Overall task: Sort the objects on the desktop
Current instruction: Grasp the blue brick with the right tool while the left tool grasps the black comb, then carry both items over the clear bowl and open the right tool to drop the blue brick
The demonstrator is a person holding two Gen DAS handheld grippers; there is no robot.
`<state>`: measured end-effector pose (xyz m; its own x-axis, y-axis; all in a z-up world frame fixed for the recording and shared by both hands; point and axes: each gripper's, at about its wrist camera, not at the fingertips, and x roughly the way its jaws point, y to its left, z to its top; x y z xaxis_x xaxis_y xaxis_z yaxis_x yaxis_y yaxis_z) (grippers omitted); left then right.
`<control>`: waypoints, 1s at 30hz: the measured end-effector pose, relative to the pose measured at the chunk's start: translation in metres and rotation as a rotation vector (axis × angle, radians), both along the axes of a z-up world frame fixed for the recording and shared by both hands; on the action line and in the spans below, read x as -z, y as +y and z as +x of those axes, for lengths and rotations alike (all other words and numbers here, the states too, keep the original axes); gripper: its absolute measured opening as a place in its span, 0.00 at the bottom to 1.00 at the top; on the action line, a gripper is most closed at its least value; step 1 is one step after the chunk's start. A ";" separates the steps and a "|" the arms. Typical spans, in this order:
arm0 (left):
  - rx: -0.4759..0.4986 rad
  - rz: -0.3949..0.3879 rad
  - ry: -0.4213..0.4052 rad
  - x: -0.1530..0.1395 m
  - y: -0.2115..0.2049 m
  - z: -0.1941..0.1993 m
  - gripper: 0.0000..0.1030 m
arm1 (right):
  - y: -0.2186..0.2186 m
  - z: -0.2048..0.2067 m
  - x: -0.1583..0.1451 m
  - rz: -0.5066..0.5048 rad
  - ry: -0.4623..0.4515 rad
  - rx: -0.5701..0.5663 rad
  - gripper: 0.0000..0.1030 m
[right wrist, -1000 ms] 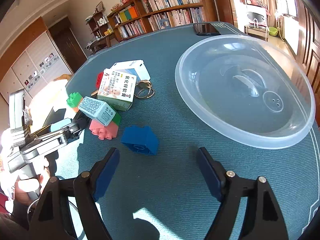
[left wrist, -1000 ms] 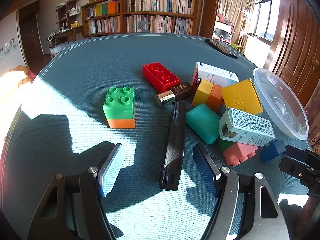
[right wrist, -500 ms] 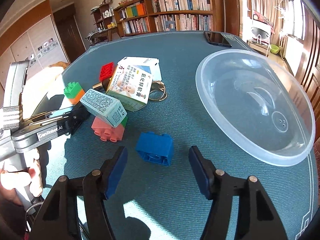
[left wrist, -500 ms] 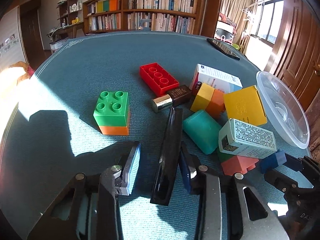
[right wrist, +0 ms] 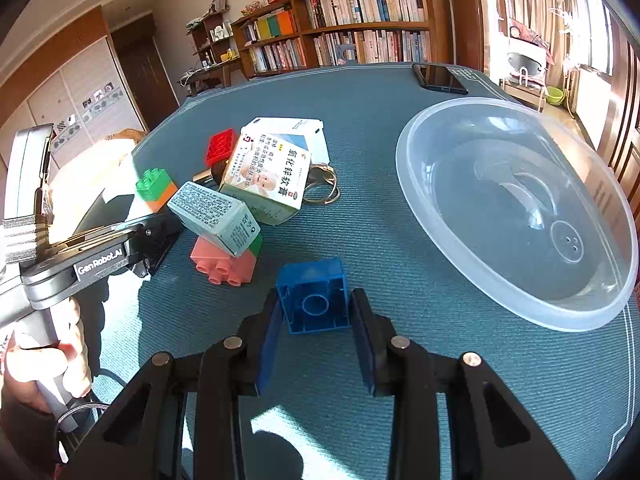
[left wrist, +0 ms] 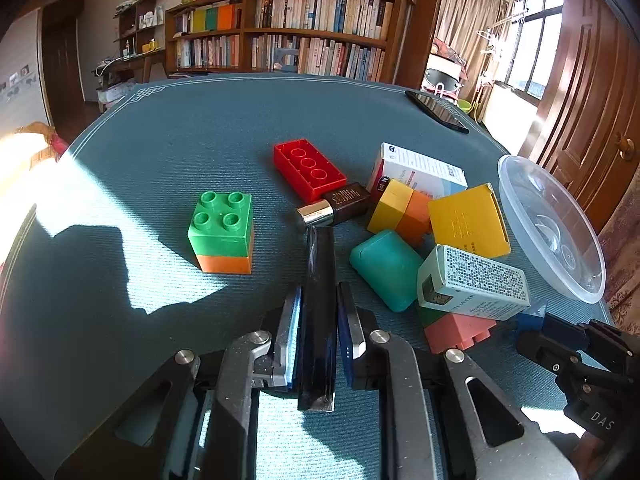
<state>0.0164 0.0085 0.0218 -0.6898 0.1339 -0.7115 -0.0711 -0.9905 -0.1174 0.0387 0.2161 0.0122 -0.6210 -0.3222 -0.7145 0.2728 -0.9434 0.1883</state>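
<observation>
In the left wrist view my left gripper is shut on a long black bar that lies on the blue-green tablecloth. Beside it sit a green-on-orange brick, a red brick, a teal case, a yellow box and a grey-green medicine box on a pink brick. In the right wrist view my right gripper is shut on a blue brick lying on its side on the cloth, both pads against its sides.
A clear plastic bowl stands to the right of the blue brick. A phone lies at the far edge. A white printed carton, a key ring and a brown-and-silver tube lie in the pile. The left gripper's body is at left.
Both grippers moved forward and closed: the left one around the black bar, the right one around the blue brick.
</observation>
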 end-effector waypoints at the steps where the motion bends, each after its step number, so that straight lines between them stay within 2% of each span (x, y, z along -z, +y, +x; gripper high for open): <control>1: -0.001 0.004 0.005 -0.002 0.000 0.002 0.18 | 0.001 0.002 -0.002 -0.005 0.010 -0.001 0.36; 6: 0.000 -0.010 0.026 -0.010 0.003 0.005 0.18 | 0.000 0.007 -0.008 -0.016 0.033 -0.007 0.34; 10: -0.002 -0.019 -0.018 -0.003 0.003 -0.003 0.18 | -0.001 0.001 -0.004 -0.010 -0.009 0.008 0.34; 15: -0.019 -0.001 -0.066 0.008 0.000 -0.009 0.19 | 0.007 -0.008 0.001 -0.057 -0.062 0.021 0.36; 18: -0.023 0.010 -0.068 0.011 0.000 -0.012 0.20 | 0.002 -0.010 0.004 -0.030 -0.068 0.015 0.39; 20: -0.023 -0.005 -0.063 0.012 0.003 -0.014 0.20 | -0.003 -0.011 0.004 -0.010 -0.062 0.001 0.46; 23: -0.018 -0.030 -0.054 0.014 0.009 -0.013 0.20 | -0.013 -0.011 0.004 0.039 -0.050 -0.013 0.49; 25: -0.014 -0.016 -0.047 0.012 0.009 -0.012 0.20 | -0.017 -0.010 0.005 0.068 -0.037 -0.015 0.49; 27: -0.020 -0.001 -0.035 0.007 0.008 -0.010 0.17 | -0.016 -0.009 0.005 0.065 -0.026 -0.024 0.37; 30: -0.030 0.014 -0.005 -0.003 0.005 -0.006 0.17 | -0.013 -0.007 0.002 0.042 -0.007 -0.025 0.36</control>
